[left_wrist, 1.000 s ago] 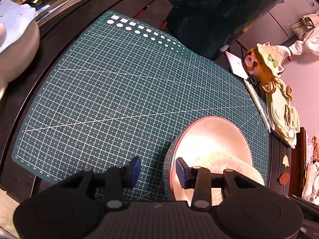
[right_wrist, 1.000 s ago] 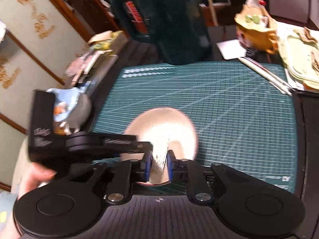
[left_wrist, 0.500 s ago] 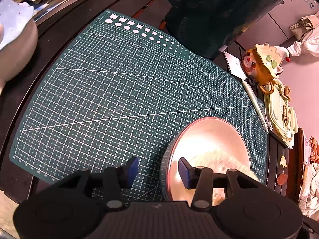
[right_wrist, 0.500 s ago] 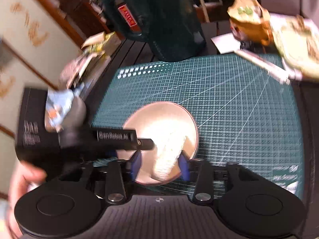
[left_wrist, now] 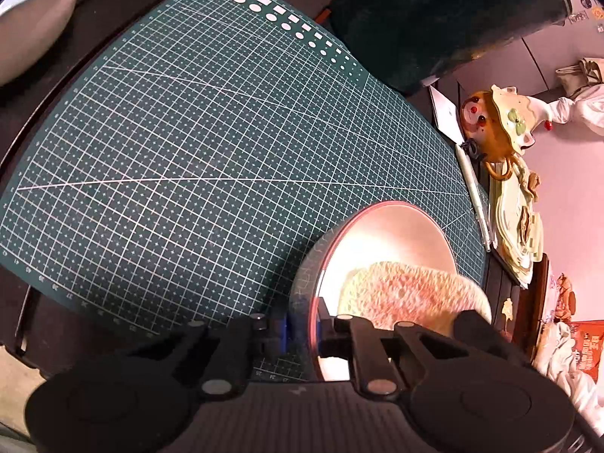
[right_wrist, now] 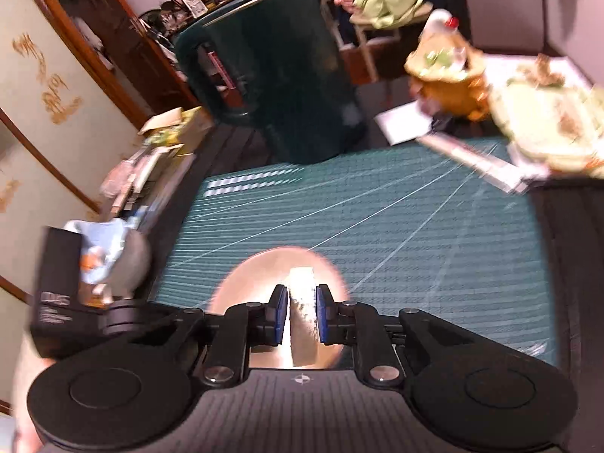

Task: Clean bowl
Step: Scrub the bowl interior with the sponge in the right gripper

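Observation:
A shiny metal bowl [left_wrist: 392, 234] stands on the green cutting mat [left_wrist: 211, 143], near its right front corner. My left gripper [left_wrist: 302, 330] is shut on the bowl's near rim, with one blue pad outside the wall and one inside. A fluffy pale cloth [left_wrist: 411, 294] lies inside the bowl. In the right wrist view my right gripper [right_wrist: 301, 313] is shut on that cloth [right_wrist: 302, 302] and holds it over the bowl [right_wrist: 256, 275]. The left gripper's black body [right_wrist: 60, 302] shows at the left of that blurred view.
A large dark green container [left_wrist: 434, 19] stands past the mat's far edge. A clown figurine [left_wrist: 498, 124], a pen [left_wrist: 473, 192] and stacked pale plates [left_wrist: 521, 226] line the right side. A grey rounded object [left_wrist: 30, 19] sits at the far left.
My left jaws, open around the bowl's rim before, have closed on it. The right pads have narrowed on the cloth, which has shifted inside the bowl.

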